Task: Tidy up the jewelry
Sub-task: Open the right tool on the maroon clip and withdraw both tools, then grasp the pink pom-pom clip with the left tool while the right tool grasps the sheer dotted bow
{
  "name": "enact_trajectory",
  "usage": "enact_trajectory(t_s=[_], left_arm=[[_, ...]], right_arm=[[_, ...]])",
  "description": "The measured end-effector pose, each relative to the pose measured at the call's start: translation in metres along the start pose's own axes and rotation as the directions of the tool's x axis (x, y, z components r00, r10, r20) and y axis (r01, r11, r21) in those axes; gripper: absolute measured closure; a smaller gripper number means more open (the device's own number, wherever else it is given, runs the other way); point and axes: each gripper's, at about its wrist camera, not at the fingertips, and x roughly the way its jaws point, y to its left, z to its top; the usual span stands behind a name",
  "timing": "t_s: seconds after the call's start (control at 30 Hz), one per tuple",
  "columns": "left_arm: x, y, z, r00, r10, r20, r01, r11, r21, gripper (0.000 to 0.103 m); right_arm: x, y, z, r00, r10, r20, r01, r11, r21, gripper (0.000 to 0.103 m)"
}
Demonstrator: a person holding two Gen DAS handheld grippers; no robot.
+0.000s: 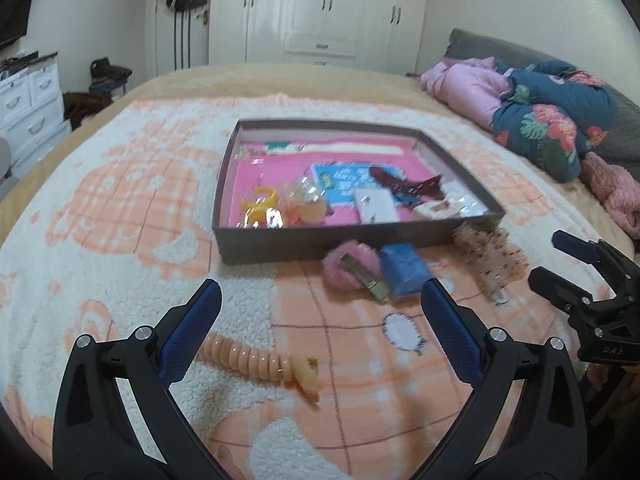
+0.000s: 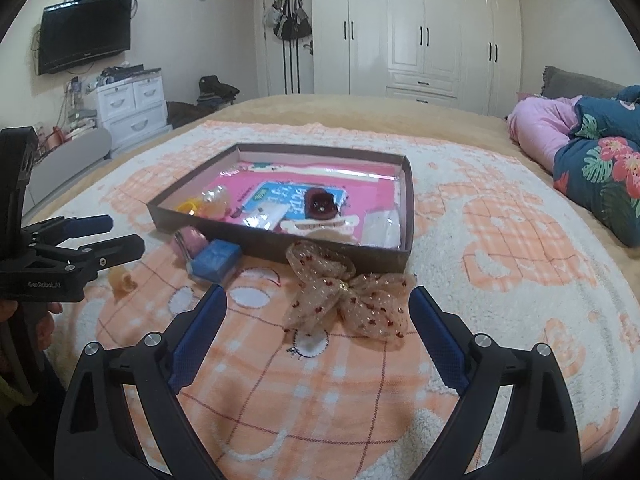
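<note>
A shallow brown box (image 1: 280,242) (image 2: 256,240) with a pink lining holds hair clips, a yellow clip, a maroon clip and small packets. In front of it on the blanket lie a pink fluffy clip (image 1: 352,268) (image 2: 189,240), a blue box (image 1: 404,274) (image 2: 216,260) and a beige mesh bow (image 1: 490,256) (image 2: 344,292). A peach coiled hair tie (image 1: 264,364) (image 2: 122,280) lies between my left gripper's jaws. My left gripper (image 1: 320,300) (image 2: 120,236) is open and empty. My right gripper (image 2: 318,308) (image 1: 548,258) is open, just short of the bow.
A folded floral quilt (image 1: 552,120) (image 2: 600,176) and pink bedding (image 1: 464,84) lie at the right of the bed. White wardrobes (image 2: 420,28) stand behind. A white drawer unit (image 2: 132,108) and a wall TV (image 2: 86,34) are at the left.
</note>
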Motion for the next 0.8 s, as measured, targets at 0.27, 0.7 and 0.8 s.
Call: enact_trajectory(t_s=[0.27, 0.7, 0.8], left_arm=[[0.016, 0.005, 0.006, 1.0, -0.009, -0.022, 0.009, 1.0, 0.001, 0.012], [0.045, 0.006, 0.013, 0.993, -0.077, -0.087, 0.075, 0.997, -0.026, 0.043], [0.049, 0.006, 0.012, 0.991, -0.087, -0.097, 0.084, 0.996, -0.03, 0.047]], right_arm=[[0.024, -0.016, -0.004, 0.998, -0.037, -0.058, 0.04, 0.997, 0.059, 0.013], [0.04, -0.024, -0.003, 0.996, -0.047, -0.08, 0.054, 0.995, 0.087, 0.013], [0.046, -0.024, -0.001, 0.995, -0.045, -0.091, 0.053, 0.995, 0.09, 0.013]])
